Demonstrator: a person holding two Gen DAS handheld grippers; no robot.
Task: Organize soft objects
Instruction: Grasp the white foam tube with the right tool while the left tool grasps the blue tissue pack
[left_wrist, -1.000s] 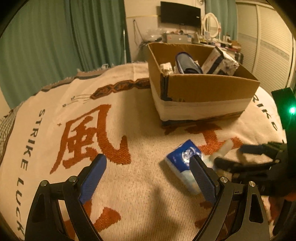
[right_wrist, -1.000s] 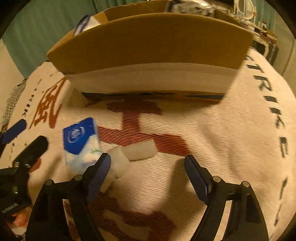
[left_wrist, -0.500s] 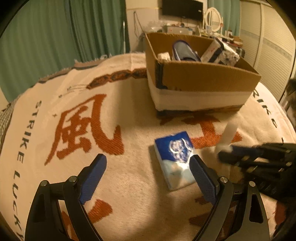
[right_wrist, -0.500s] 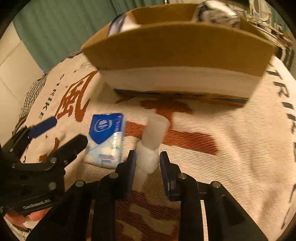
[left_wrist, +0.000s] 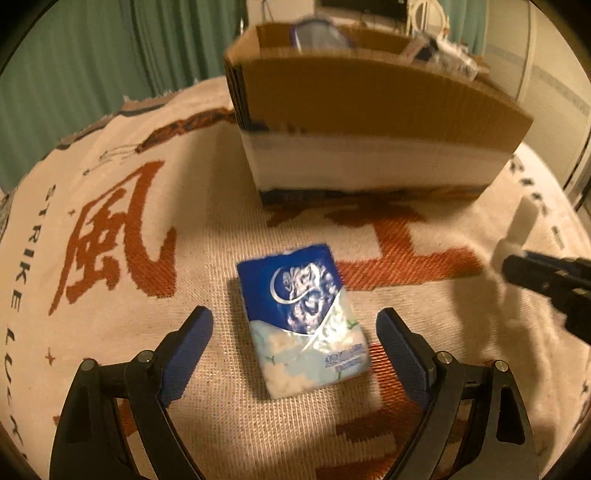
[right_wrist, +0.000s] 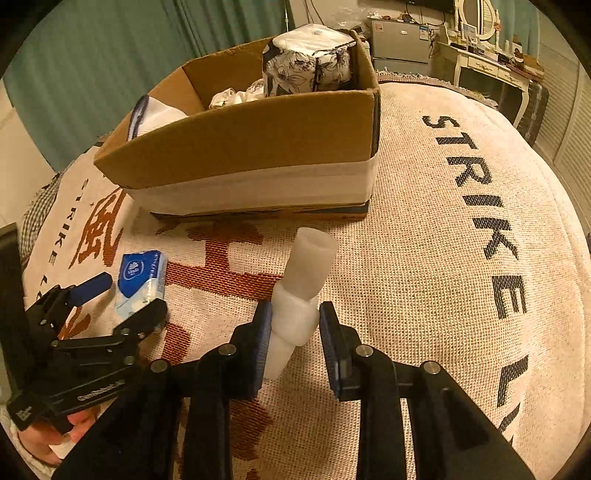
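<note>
We work on a cream woven blanket (right_wrist: 424, 258) with rust-red characters and dark lettering, and on it stands the cardboard box (right_wrist: 258, 147), open at the top and already holding a wrapped paper roll (right_wrist: 308, 62) and other soft goods, so we judge it to be the place where things are gathered. Nearer to us lies the tissue pack (left_wrist: 304, 319), blue above and pale below, flat on the blanket and well short of the box. Our left gripper (left_wrist: 295, 354) stands with its jaws wide apart, one on each side of the pack, not touching it. We judge the pack light and yielding, its plastic film somewhat slick, so we would take it across its narrow width near the middle and close only until the film dimples; too hard a squeeze would merely crush the tissues, no real harm. Smallest is the white foam piece (right_wrist: 301, 295), a stepped, tube-like length. Our right gripper (right_wrist: 295, 325) is clamped on its thicker middle band, and the piece stands tilted with its wide hollow end toward the box. Whether its lower tip touches the blanket we cannot tell. We judge it very light and springy, and a middle hold keeps it from swinging; a loose grip could let it slip out.
</note>
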